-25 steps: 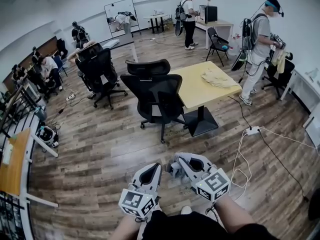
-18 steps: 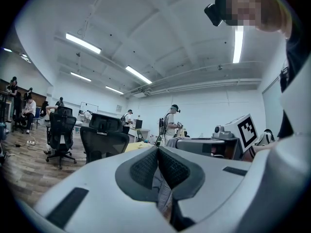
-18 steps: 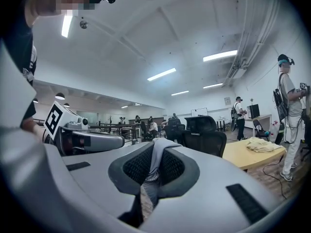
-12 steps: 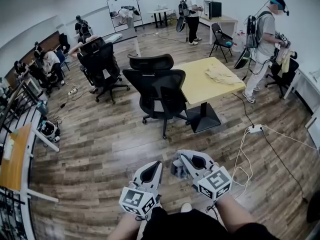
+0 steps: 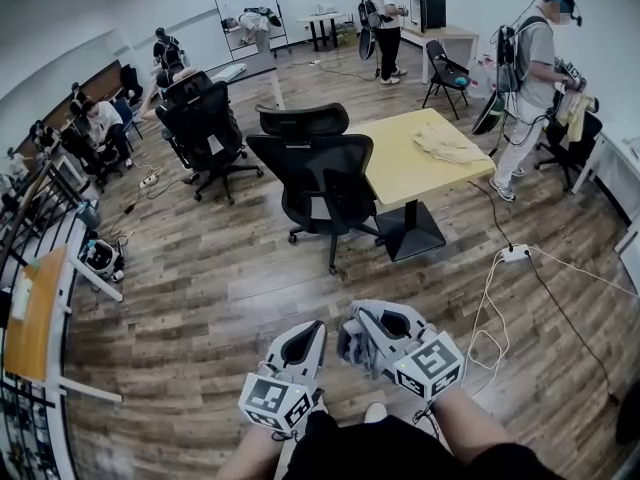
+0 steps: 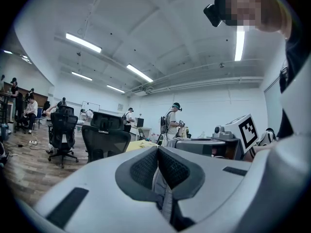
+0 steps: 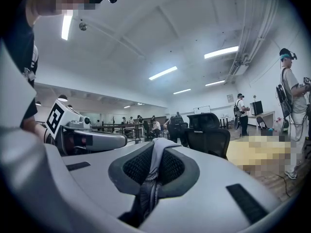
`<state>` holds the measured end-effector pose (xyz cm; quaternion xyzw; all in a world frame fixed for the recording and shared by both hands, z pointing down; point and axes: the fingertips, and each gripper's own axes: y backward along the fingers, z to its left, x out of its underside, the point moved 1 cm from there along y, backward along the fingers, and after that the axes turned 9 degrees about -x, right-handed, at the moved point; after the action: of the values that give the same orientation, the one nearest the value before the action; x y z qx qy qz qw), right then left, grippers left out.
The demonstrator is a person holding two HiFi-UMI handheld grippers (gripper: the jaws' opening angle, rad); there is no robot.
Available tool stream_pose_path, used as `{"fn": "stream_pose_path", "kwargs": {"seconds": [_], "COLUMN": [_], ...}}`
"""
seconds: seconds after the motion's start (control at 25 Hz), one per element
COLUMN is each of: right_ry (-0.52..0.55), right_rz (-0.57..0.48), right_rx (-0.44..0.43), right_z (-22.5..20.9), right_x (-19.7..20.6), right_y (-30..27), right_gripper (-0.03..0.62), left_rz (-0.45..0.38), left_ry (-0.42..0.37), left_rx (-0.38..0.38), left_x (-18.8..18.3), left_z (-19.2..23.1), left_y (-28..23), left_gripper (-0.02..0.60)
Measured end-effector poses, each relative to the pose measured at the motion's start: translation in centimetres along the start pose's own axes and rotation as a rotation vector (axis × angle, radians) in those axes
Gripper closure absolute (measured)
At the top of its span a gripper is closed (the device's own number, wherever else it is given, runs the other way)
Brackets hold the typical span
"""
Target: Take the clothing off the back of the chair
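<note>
Head view: chair (image 5: 318, 173) stands well ahead of both claws, approx. centred, back upright with its top edge running L–R across the view; no clothing visible on it. L claw (image 5: 312, 330) and R claw (image 5: 352, 336) sit low, side by side, approx. equally far from it. Pale garment (image 5: 447, 146) lies on desk (image 5: 395, 173) just beyond. The gripper views add what the head view lacks: each claw is closed on grey cloth (image 7: 151, 166), prob. the clothing already taken off.
</note>
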<state>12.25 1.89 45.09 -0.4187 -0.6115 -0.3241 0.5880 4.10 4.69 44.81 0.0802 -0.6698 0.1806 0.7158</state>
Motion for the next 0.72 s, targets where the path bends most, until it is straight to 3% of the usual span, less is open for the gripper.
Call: {"fn": "stream_pose_path", "kwargs": {"seconds": [0.72], "right_ry": [-0.005], "right_rz": [0.0], "right_rx": [0.0], "right_z": [-0.9], "right_x": [0.31], "right_y": [0.54], "right_gripper": [0.568], "left_rz": [-0.002], "left_ry": [0.011], "left_rx": [-0.009], "left_x": [0.3], "left_z": [-0.63], "left_y": [-0.52], "left_gripper": [0.564]}}
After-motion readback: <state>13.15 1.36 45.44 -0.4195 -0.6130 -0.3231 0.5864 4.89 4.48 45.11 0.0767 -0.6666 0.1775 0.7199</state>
